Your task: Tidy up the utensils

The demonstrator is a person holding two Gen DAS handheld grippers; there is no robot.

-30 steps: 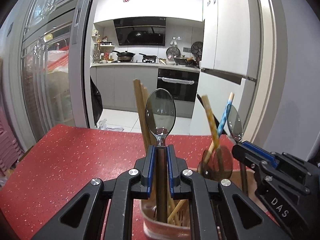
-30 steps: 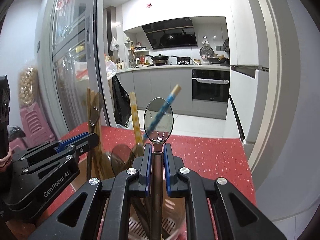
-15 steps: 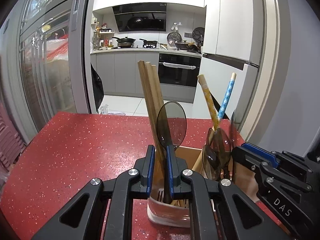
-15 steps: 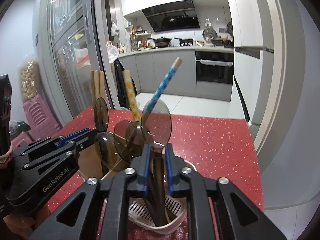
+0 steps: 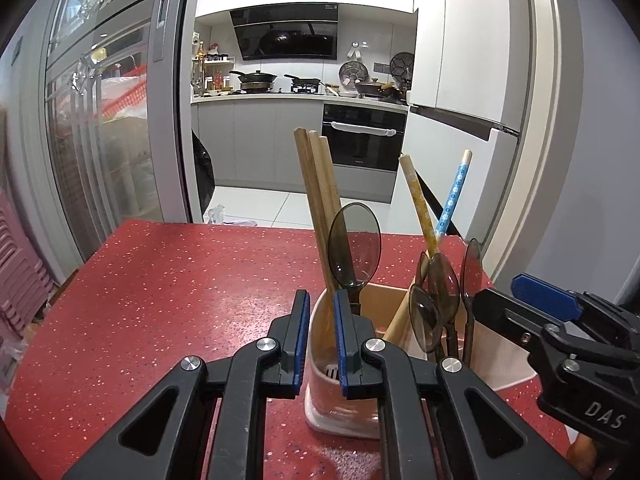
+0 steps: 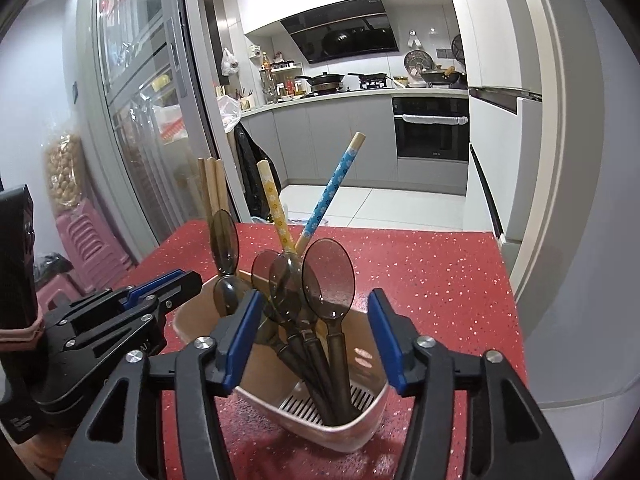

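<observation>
A pinkish-beige utensil holder [image 6: 360, 432] stands on the red speckled counter [image 5: 160, 300]. It holds wooden chopsticks [image 5: 316, 200], a yellow chopstick [image 5: 416, 200], a blue one [image 5: 452, 196] and several smoky translucent spoons. My right gripper [image 6: 314, 332] hangs over the holder with its jaws opening. One spoon [image 6: 328, 280] stands loose between them, touching neither pad. My left gripper [image 5: 322, 336] is shut to a narrow slit with only the holder wall showing in it. Another spoon [image 5: 354, 248] stands just past its right fingertip [image 5: 344, 320].
Bare counter lies left of the holder and behind it. The counter's far edge drops to a tiled kitchen floor. A glass sliding door [image 5: 100, 140] is on the left and a white fridge [image 5: 460, 100] on the right. Pink stools [image 6: 88, 248] are stacked beside the counter.
Both spoons came down into the holder. The right jaws spread wide and let go of their spoon. The left spoon's handle slid out from between the left pads to the right.
</observation>
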